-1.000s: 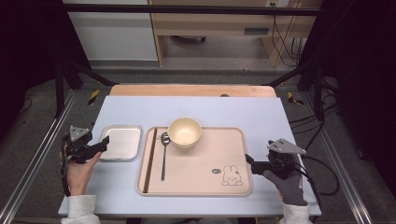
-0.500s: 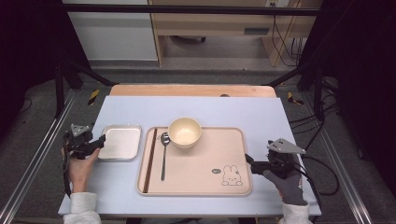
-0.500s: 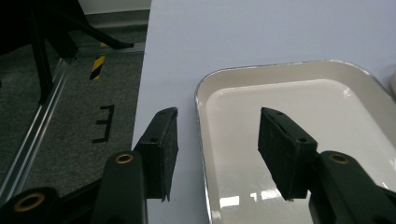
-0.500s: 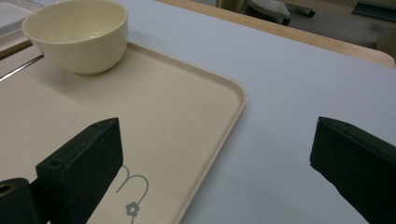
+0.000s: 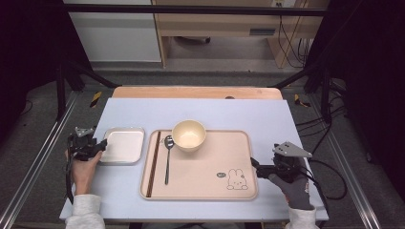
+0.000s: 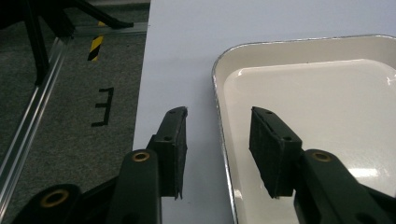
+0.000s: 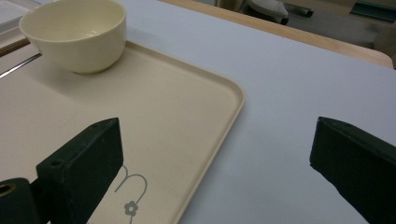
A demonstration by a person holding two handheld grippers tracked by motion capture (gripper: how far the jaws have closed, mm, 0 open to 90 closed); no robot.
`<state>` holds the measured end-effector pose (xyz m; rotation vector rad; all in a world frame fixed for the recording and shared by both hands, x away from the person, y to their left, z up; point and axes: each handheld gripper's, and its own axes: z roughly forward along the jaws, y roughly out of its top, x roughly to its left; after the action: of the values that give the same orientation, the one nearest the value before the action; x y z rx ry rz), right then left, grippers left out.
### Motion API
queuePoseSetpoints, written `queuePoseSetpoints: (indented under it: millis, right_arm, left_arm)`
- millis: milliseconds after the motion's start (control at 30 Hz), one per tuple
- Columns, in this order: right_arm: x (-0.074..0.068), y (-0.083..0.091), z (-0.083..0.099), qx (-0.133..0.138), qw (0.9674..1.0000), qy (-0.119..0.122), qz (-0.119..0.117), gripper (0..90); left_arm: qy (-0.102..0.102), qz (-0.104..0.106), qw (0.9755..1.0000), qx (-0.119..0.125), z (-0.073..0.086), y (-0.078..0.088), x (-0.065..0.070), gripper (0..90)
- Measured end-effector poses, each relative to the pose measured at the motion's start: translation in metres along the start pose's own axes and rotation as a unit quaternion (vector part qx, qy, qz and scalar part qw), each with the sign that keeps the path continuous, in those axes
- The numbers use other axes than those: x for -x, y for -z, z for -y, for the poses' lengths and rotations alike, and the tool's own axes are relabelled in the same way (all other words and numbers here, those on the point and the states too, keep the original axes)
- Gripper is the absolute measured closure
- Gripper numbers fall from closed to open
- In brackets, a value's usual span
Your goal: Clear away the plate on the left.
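Lavender table (image 5: 200,112), rabbit-printed beige tray (image 5: 205,167)

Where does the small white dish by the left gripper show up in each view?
High view: the white dish lies left of centre on the table, beside the beige tray.
Left gripper view: it takes up the right half, its rim between the jaws.
Right gripper view: a sliver at the top left corner.
Shared landmark: the cream bowl.

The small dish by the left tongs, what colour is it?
The small dish is white with a thin silver rim, clearest in the left gripper view.
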<state>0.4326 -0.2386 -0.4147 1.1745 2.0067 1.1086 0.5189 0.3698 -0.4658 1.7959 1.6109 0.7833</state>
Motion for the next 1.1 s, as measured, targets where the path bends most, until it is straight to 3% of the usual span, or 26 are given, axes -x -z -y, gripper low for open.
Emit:
queuePoseSetpoints:
  millis: [333,700,867,1000,1100]
  right_arm:
    - [0.0003,0.0008,-0.0001,0.001,1.0,-0.001,0.0,2.9]
    - [0.0003,0.0003,0.0,0.0,1.0,0.0,0.001,2.9]
    - [0.0,-0.0003,0.0002,-0.001,1.0,-0.001,0.0,2.9]
    - [-0.0003,-0.0013,0.0005,-0.003,1.0,0.0,0.0,2.8]
    - [-0.0003,-0.0011,0.0005,-0.003,1.0,0.0,0.001,2.8]
  left_arm:
    - [0.005,0.016,0.9997,-0.02,0.0024,-0.007,-0.0027,68.5]
    - [0.01,0.033,0.9991,-0.026,0.002,-0.0084,-0.0037,80.2]
    - [0.033,0.046,0.998,-0.027,0.0023,-0.0087,-0.0076,81.6]
    - [0.039,0.045,0.9979,-0.025,0.0022,-0.0079,-0.0073,82.7]
    - [0.051,0.049,0.9974,-0.013,0.002,-0.0051,-0.0079,83.7]
